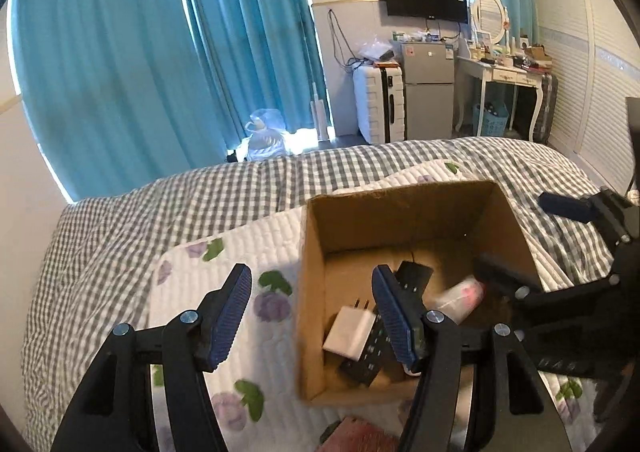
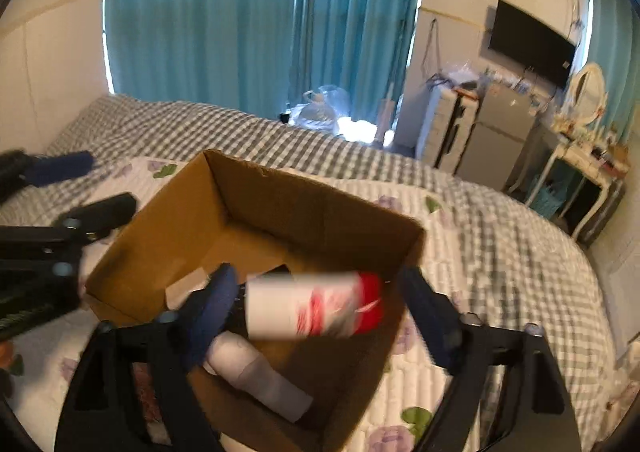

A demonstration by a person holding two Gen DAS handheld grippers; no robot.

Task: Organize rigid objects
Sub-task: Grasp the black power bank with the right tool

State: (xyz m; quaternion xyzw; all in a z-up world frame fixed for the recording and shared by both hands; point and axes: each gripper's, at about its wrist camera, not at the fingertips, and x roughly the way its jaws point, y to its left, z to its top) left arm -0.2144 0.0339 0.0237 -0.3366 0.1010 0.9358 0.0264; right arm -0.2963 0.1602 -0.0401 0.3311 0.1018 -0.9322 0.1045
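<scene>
An open cardboard box (image 1: 314, 292) sits on the floral quilt on the bed; it also shows in the right wrist view (image 2: 160, 220). Inside lie a white plug adapter (image 1: 348, 332), a black power strip (image 1: 370, 356) and a white tube (image 2: 260, 376). A white bottle with a red cap (image 2: 316, 306), blurred, is in the air between the open fingers of my right gripper (image 2: 320, 316), over the box; it touches neither finger. My left gripper (image 1: 314, 316) is open and empty, straddling the box's left wall. The right gripper (image 1: 520, 248) also shows in the left wrist view.
The bed has a grey checked cover (image 1: 160, 212) and a white floral quilt (image 1: 256, 252). A pink object (image 1: 356, 436) lies in front of the box. Beyond the bed are blue curtains (image 1: 120, 52), a white suitcase (image 1: 378, 104), a small fridge (image 1: 428, 88) and a dressing table (image 1: 508, 72).
</scene>
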